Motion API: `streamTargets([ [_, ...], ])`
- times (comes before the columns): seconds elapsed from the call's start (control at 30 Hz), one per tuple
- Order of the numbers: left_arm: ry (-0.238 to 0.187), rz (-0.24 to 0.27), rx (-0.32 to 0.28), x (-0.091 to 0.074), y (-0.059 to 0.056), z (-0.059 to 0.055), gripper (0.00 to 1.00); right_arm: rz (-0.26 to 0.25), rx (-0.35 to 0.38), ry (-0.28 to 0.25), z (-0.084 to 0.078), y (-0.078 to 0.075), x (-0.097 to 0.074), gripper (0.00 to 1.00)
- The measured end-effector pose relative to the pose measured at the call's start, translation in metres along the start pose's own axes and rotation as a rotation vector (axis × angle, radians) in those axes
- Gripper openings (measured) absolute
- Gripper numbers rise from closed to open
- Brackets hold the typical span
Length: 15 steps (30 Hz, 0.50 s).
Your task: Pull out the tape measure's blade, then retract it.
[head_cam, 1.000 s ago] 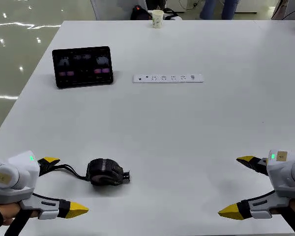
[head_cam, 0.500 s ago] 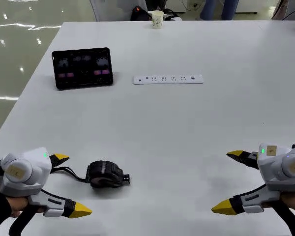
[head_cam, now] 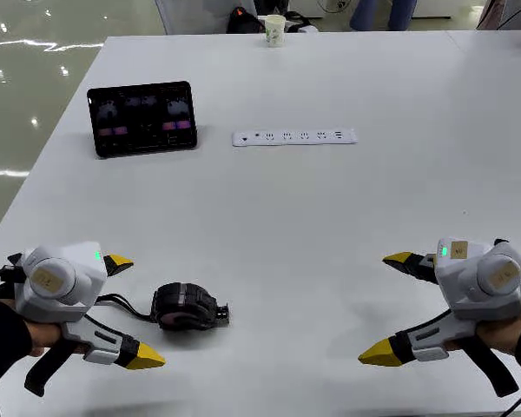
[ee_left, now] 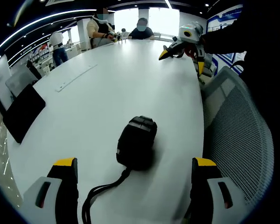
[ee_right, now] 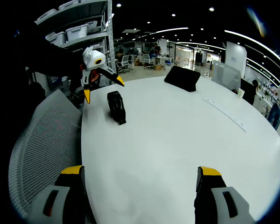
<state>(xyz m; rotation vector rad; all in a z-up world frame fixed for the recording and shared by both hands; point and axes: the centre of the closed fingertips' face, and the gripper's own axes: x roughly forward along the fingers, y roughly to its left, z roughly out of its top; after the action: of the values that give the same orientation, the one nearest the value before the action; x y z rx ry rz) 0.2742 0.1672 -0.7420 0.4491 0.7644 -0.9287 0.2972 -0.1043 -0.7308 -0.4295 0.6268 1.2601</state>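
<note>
A black tape measure [head_cam: 187, 306] lies on the white table [head_cam: 313, 217] near its front left, with a black wrist strap trailing toward my left gripper [head_cam: 132, 308]. That gripper is open, its yellow-tipped jaws on either side of the strap end, just left of the case. In the left gripper view the tape measure [ee_left: 136, 142] sits straight ahead between the jaws, a short way off. My right gripper [head_cam: 391, 306] is open at the front right, far from the case. In the right gripper view the tape measure [ee_right: 116, 106] lies far off beside the left gripper [ee_right: 101, 81].
A dark tablet [head_cam: 142, 117] stands at the back left. A white power strip [head_cam: 294, 137] lies beyond the table's middle, and a paper cup [head_cam: 275, 30] is at the far edge. A mesh chair [ee_left: 238, 140] stands by the table's near edge. People sit at the far end.
Both grippers have moved forward and inward over the table; the left one has closed in on the tape measure's strap end. The tape measure has stayed in place.
</note>
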Motion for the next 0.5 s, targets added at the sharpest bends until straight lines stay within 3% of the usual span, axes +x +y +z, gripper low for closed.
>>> streamTargets([
  [0.27,0.015,-0.025,0.046,0.003,0.002,0.010,0.98,0.028,-0.035,-0.002,0.013,0.008,0.013,0.99],
  [0.5,0.036,-0.064,0.068,0.011,0.000,0.010,0.96,0.047,-0.044,0.004,0.020,0.010,0.025,0.99],
])
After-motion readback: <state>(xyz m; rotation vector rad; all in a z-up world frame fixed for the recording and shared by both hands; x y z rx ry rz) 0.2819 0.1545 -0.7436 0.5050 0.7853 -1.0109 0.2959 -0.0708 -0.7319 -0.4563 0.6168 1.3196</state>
